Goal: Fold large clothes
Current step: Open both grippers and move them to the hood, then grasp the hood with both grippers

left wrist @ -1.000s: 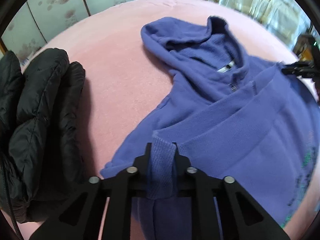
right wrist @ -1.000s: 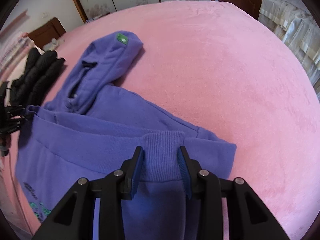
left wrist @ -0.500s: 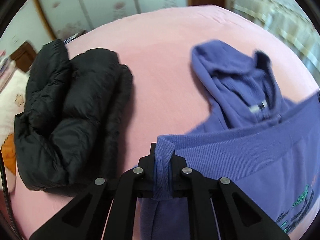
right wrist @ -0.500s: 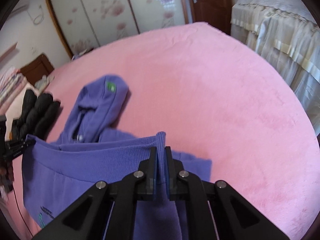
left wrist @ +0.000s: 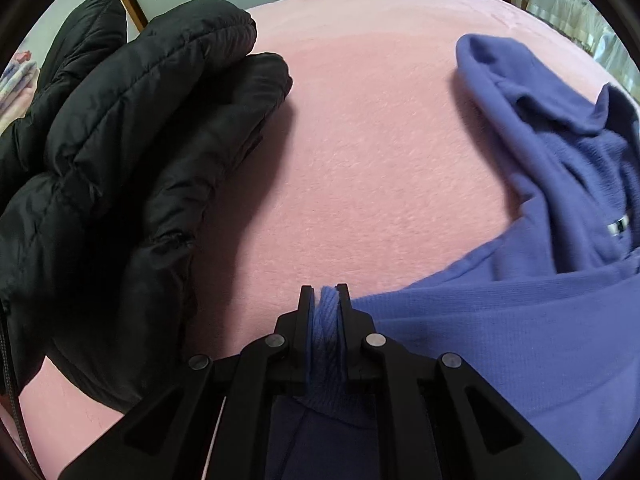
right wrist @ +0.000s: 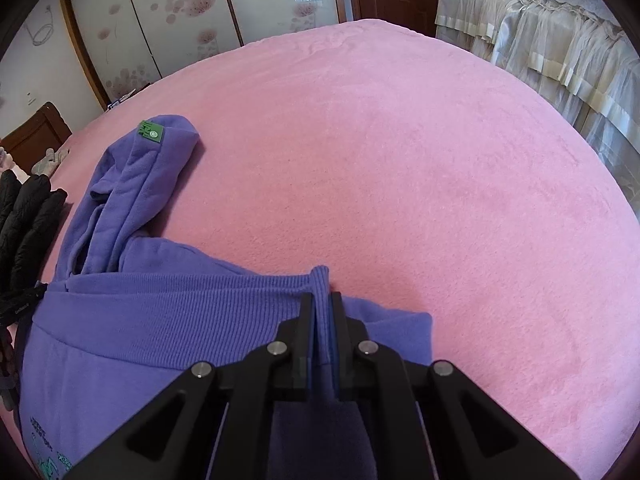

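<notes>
A purple hoodie (left wrist: 500,332) lies on the pink bed, its hood (left wrist: 532,120) spread at the far right in the left wrist view. My left gripper (left wrist: 324,292) is shut on the left corner of its ribbed hem. My right gripper (right wrist: 322,300) is shut on the right corner of the ribbed hem (right wrist: 180,312). The hem stretches taut between the two grippers, lifted above the hoodie's body. The hood (right wrist: 148,176) with a green patch lies far left in the right wrist view. The left gripper's tip shows at the left edge there.
A black puffer jacket (left wrist: 120,160) is piled on the bed to the left of the hoodie, also in the right wrist view (right wrist: 24,216). The pink bed cover (right wrist: 400,160) stretches far and right. Wardrobe doors (right wrist: 180,12) and a draped second bed (right wrist: 540,40) stand behind.
Both grippers closed on the hem corners and lifted them, pulling the hem taut. The left gripper swung left toward the black jacket. The right view rose.
</notes>
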Demonstrator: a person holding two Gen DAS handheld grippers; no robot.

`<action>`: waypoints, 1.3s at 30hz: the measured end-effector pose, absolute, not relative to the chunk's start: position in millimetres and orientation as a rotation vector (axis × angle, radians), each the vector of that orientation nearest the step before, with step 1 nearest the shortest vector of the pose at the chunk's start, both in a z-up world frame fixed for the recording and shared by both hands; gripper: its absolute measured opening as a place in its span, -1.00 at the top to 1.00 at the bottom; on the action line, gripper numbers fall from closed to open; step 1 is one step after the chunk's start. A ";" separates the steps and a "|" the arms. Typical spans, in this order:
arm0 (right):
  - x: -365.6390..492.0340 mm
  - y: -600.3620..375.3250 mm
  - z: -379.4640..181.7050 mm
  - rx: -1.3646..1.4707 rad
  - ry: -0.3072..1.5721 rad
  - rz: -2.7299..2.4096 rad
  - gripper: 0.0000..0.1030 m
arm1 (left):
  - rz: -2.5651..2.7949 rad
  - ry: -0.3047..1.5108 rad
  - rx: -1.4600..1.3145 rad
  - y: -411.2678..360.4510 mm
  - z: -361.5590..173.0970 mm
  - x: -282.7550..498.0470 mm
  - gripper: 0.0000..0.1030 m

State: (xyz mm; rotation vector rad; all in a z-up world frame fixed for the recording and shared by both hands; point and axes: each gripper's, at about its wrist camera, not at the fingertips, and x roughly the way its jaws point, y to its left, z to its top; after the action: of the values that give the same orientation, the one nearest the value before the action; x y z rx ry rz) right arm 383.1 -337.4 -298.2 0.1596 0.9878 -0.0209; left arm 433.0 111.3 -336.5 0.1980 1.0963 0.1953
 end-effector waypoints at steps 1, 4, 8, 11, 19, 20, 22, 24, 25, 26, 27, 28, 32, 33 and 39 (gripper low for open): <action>383.2 -338.2 -299.0 0.163 0.988 -0.019 0.89 | 0.196 1.094 0.202 111.4 -337.9 433.0 0.85; 383.6 -338.4 -300.8 0.167 0.987 -0.021 0.89 | 0.203 1.078 0.243 107.7 -342.1 431.6 0.83; 384.3 -335.8 -297.3 0.155 0.989 -0.013 0.78 | 0.208 1.062 0.287 100.1 -340.1 429.7 0.70; 384.2 -335.3 -290.3 0.151 0.998 -0.002 0.65 | 0.215 1.040 0.300 94.0 -329.5 425.9 0.31; 375.8 -324.5 -239.3 0.165 0.939 0.032 0.61 | 0.174 0.983 0.302 68.8 -279.9 404.5 -0.59; 375.7 -322.4 -233.8 0.170 0.931 0.039 0.55 | 0.170 0.978 0.299 65.1 -273.5 402.1 -0.65; 373.6 -315.5 -217.3 0.184 0.912 0.065 0.49 | 0.152 0.966 0.293 57.4 -255.8 401.5 -0.69; 372.1 -307.7 -204.2 0.194 0.902 0.093 0.48 | 0.125 0.978 0.282 53.2 -241.7 395.7 -0.75; 371.5 -303.1 -198.5 0.197 0.899 0.109 0.48 | 0.107 0.993 0.268 50.1 -235.7 396.0 -0.84; 371.3 -298.2 -193.6 0.197 0.899 0.121 0.47 | 0.091 1.009 0.254 47.8 -229.6 396.4 -0.86; 371.0 -292.9 -189.0 0.196 0.902 0.136 0.47 | 0.090 1.026 0.244 44.0 -223.6 392.7 -0.87; 370.7 -288.0 -185.0 0.197 0.904 0.150 0.47 | 0.094 1.039 0.239 40.5 -220.0 391.4 -0.87; 367.9 -269.6 -168.4 0.189 0.890 0.202 0.47 | 0.069 1.079 0.163 32.4 -208.5 388.1 -0.87; 367.9 -265.2 -165.2 0.187 0.889 0.214 0.47 | 0.061 1.083 0.146 30.4 -205.7 386.8 -0.87; 369.9 -244.4 -144.5 0.178 0.869 0.275 0.47 | 0.045 1.060 0.091 16.2 -186.9 391.7 -0.87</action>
State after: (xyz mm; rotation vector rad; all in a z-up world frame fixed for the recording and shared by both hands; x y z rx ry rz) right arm 369.9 -244.4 -144.5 0.1782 0.8694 0.2751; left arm 391.7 16.2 -186.9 0.0909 1.0600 0.0450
